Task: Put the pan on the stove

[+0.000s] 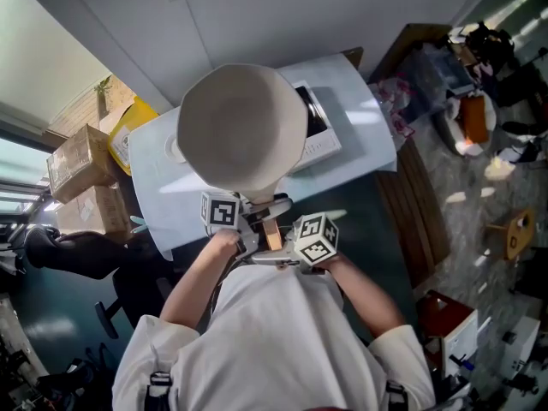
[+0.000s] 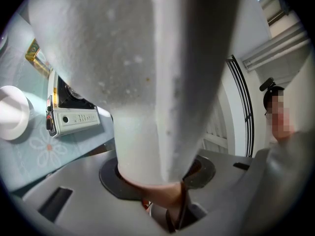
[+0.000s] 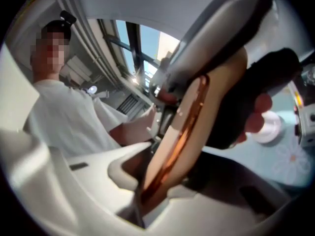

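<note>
A cream speckled pan (image 1: 242, 131) hangs over the pale blue table (image 1: 364, 110), and its body covers the left part of the stove. The stove (image 1: 324, 139) is a white portable burner lying just right of the pan. In the left gripper view the stove (image 2: 74, 116) sits low at the left, beyond the pan (image 2: 147, 73). The pan's wooden handle (image 1: 272, 234) points back toward the person. My left gripper (image 1: 255, 229) is shut on the handle close to the pan body (image 2: 162, 181). My right gripper (image 1: 281, 251) is shut further back on the handle (image 3: 177, 141).
A white round knob-like object (image 2: 12, 113) lies on the table left of the stove. Cardboard boxes (image 1: 81, 178) and a yellow bag (image 1: 128, 122) stand left of the table. A slatted wooden bench (image 1: 419, 204) runs along the right. A dark chair (image 1: 77, 255) stands lower left.
</note>
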`<state>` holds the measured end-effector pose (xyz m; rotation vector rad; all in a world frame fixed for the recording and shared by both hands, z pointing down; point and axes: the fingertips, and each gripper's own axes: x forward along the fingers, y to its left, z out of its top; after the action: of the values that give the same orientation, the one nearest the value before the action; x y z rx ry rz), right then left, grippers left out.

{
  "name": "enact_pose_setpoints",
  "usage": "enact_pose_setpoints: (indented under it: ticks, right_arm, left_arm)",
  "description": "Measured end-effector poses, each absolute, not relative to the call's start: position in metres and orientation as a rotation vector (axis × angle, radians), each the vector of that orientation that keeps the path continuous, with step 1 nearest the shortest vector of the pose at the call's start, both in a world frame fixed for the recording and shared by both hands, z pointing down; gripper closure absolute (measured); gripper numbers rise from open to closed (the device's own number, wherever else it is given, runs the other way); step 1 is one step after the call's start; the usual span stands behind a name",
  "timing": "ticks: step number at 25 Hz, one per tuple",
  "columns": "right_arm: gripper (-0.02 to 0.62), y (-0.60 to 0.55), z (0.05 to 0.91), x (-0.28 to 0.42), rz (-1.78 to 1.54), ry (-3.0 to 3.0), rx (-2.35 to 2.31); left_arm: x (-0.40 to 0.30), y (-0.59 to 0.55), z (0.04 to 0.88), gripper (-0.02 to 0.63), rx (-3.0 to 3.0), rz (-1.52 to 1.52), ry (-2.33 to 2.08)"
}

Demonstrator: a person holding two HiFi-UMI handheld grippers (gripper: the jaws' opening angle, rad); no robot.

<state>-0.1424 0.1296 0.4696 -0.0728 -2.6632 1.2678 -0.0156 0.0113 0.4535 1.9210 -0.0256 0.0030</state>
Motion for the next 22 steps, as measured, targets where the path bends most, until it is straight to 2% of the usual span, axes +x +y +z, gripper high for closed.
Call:
enact_pose_setpoints:
  ticks: [22]
  right_arm:
    - [0.466,0.091,0.504,-0.034,1.266,-2.601,-0.243]
  left_arm:
    - [0.080,-0.043,0.493,0.411,1.911,-0.049,-0.139]
